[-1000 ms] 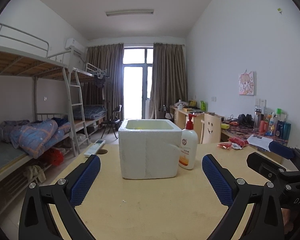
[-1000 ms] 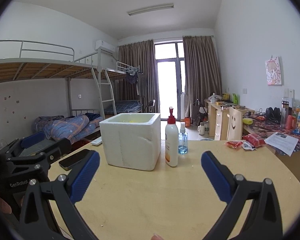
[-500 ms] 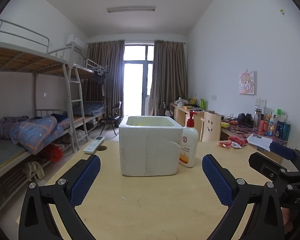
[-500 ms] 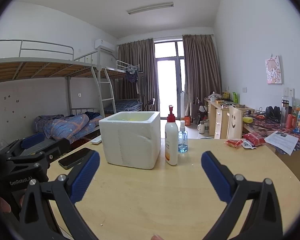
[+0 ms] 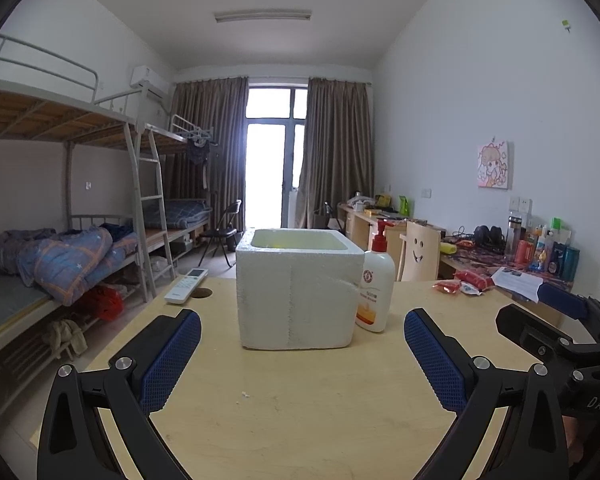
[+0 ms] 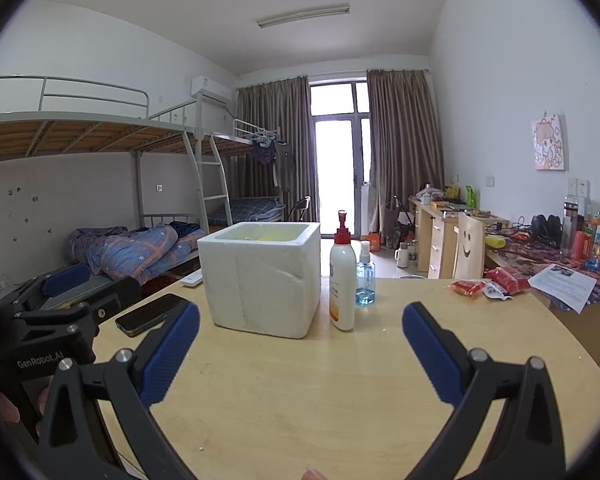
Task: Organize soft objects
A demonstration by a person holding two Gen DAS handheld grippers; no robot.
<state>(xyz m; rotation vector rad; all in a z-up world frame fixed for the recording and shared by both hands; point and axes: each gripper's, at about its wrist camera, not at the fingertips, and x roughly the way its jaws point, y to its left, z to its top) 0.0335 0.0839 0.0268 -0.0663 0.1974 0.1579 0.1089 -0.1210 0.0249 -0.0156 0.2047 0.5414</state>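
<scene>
Left wrist view: left hand-held gripper [image 5: 302,354] and right hand-held gripper [image 6: 300,344] both gape wide, empty, hovering over the bench [image 5: 300,408] facing the foam box [image 5: 296,288]. Something yellow inside, maybe the soft objects, presumably collected there.

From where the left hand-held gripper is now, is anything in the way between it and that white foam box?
Nothing visible. The left hand-held gripper is open and faces the white foam box across bare tabletop. The lotion bottle stands against the box's right side and the remote lies off to the left, both outside that path.
</scene>
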